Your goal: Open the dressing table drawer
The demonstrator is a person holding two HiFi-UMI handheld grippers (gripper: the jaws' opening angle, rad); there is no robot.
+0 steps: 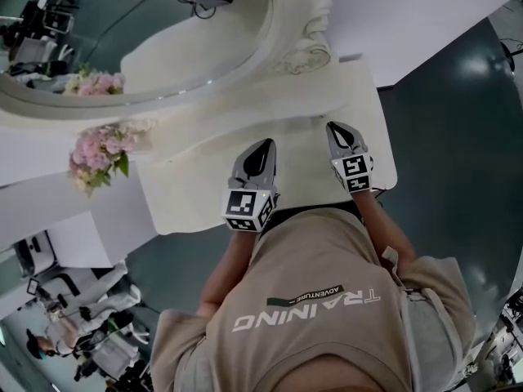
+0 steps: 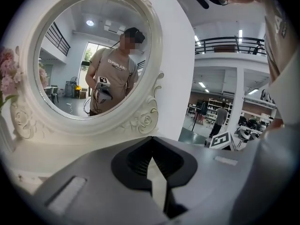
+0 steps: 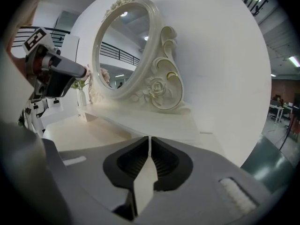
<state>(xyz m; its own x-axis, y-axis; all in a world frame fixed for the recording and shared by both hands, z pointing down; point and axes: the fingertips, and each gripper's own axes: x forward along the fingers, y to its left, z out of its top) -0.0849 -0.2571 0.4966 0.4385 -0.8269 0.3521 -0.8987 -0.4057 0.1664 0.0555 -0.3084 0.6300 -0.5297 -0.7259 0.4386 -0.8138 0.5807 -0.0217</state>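
both the left gripper [image 1: 265, 144] and the right gripper [image 1: 337, 129] are hovering over the dressing table top [image 1: 196, 182], jaws pressed together on nothing, noses tipping slightly down toward the oval mirror [image 1: 163, 23]. the drawer isn't showing. it's probably sitting below the near edge, behind and under the tips, closer to the left one.

Cream dressing table [image 1: 196, 198], carved oval mirror [image 1: 163, 31] upright; drawer unseen.
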